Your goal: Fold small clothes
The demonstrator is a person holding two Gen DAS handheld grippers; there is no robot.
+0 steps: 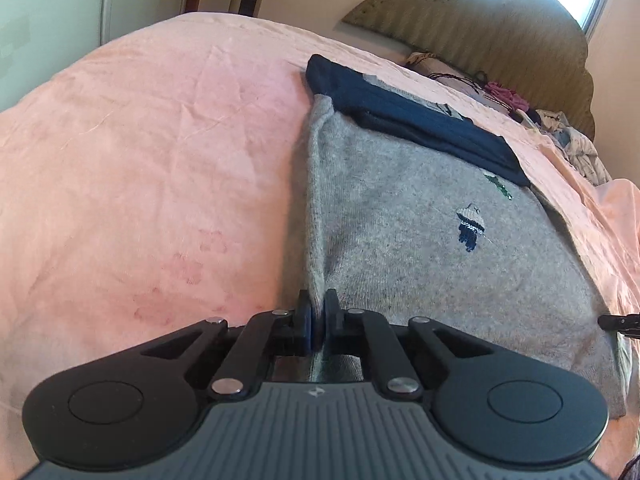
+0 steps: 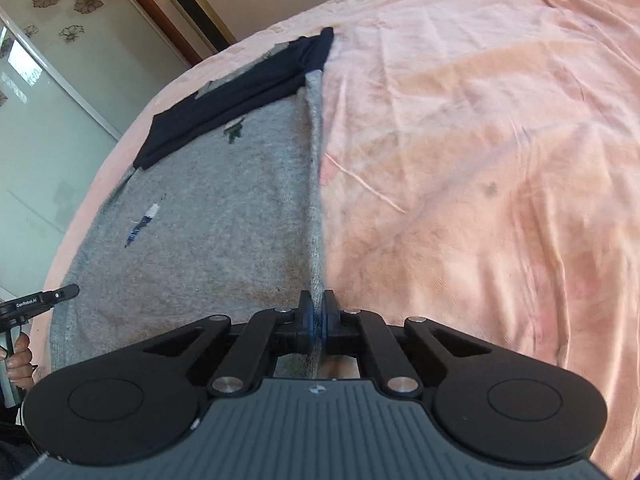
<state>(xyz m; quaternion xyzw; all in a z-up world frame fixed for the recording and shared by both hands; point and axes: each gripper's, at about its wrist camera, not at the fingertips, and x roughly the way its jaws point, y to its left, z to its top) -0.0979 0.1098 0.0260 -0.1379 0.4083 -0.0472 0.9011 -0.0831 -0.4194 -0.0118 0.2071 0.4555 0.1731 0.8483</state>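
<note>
Both the left gripper (image 1: 318, 314) and right gripper (image 2: 318, 312) pinch the near corners of a grey sweater (image 1: 420, 248), its navy sleeves (image 1: 400, 108) already folded in, the final lengthwise fold apparently pending.

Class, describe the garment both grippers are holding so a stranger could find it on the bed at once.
On the wide pink bedsheet lies a flat grey knitted sweater with dark navy ribbed trim at its far end. Unlike the crumpled clothes pile by the headboard, it bears a small embroidered figure.

One grey sweater (image 1: 420, 248), two grippers, one pink bedsheet (image 1: 140, 168).
</note>
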